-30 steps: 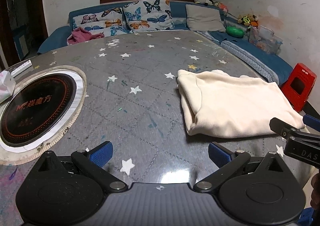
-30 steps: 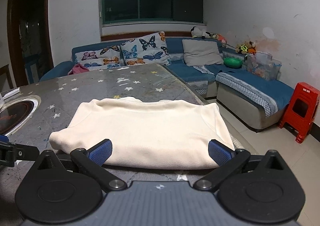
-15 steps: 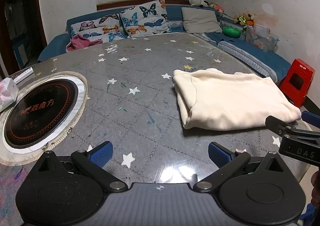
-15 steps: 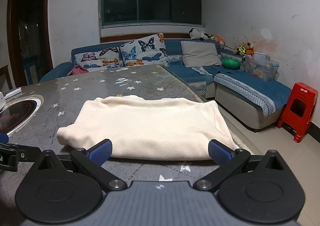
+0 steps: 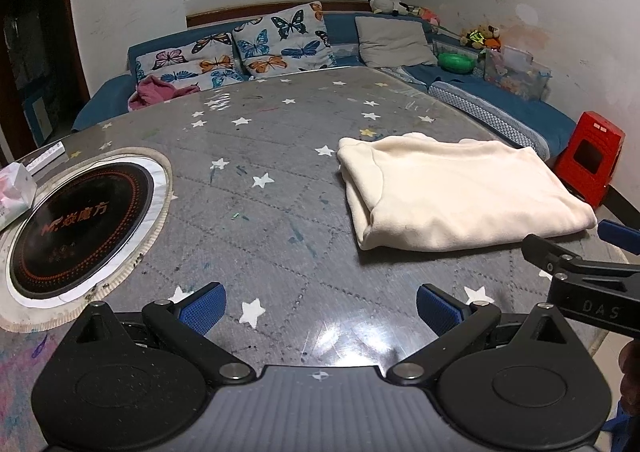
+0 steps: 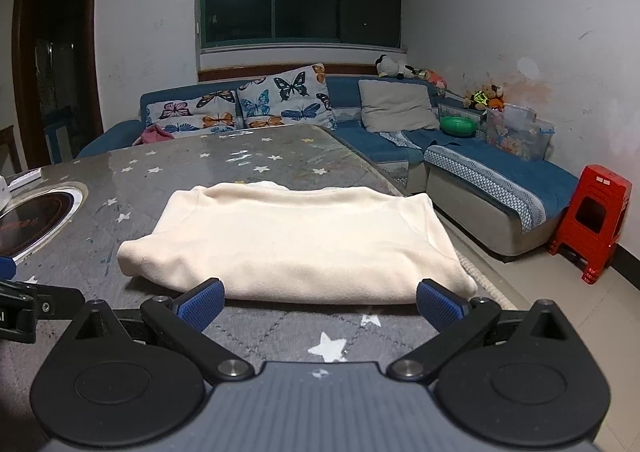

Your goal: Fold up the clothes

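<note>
Cream garment was seen folded flat on the tabletop, just ahead of the right hand-held gripper. Both it and the left hand-held gripper were spread wide, nothing held. Folding was judged essentially done.

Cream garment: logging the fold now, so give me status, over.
Left gripper open, empty. Right gripper open, empty, just short of the cream garment. Garment folded flat on the star-print table. Nothing in the way.
</note>
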{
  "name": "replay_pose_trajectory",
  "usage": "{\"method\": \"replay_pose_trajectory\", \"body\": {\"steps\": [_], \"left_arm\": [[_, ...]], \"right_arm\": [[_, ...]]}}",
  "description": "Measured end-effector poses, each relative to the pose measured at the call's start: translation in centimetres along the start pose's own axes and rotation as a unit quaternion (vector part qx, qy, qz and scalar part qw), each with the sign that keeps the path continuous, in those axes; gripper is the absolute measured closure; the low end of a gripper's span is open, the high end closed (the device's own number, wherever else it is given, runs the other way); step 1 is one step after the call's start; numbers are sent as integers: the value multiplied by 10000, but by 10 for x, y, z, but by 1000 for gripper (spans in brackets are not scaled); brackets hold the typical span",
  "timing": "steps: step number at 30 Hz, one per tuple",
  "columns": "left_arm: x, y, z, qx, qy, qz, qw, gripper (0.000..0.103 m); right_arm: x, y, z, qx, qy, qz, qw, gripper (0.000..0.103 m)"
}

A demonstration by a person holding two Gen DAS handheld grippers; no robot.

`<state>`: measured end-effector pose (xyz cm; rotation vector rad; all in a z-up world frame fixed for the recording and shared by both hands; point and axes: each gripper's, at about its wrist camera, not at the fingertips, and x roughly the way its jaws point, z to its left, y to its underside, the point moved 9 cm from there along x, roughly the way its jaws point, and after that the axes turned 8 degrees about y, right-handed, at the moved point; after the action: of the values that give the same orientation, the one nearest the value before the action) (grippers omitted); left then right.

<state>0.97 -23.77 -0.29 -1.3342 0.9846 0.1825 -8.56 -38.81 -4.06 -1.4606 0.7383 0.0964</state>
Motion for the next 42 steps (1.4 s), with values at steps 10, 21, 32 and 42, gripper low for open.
{"method": "replay_pose_trajectory", "body": {"steps": [10, 21, 32, 42], "left_arm": [[2, -1, -6, 97, 11, 7, 10000, 0], [7, -3, -13, 267, 50, -12, 9996, 0], [18, -9, -16, 362, 4, 9, 9993, 0], [25, -10, -20, 425, 7, 79, 9991, 0]], "right_arm": [[1, 1, 1, -4, 12, 28, 10000, 0], [6, 6, 0, 12, 55, 128, 9999, 0], [13, 8, 3, -87, 103, 248, 9996, 0], [18, 11, -2, 0, 144, 320, 9994, 0]]}}
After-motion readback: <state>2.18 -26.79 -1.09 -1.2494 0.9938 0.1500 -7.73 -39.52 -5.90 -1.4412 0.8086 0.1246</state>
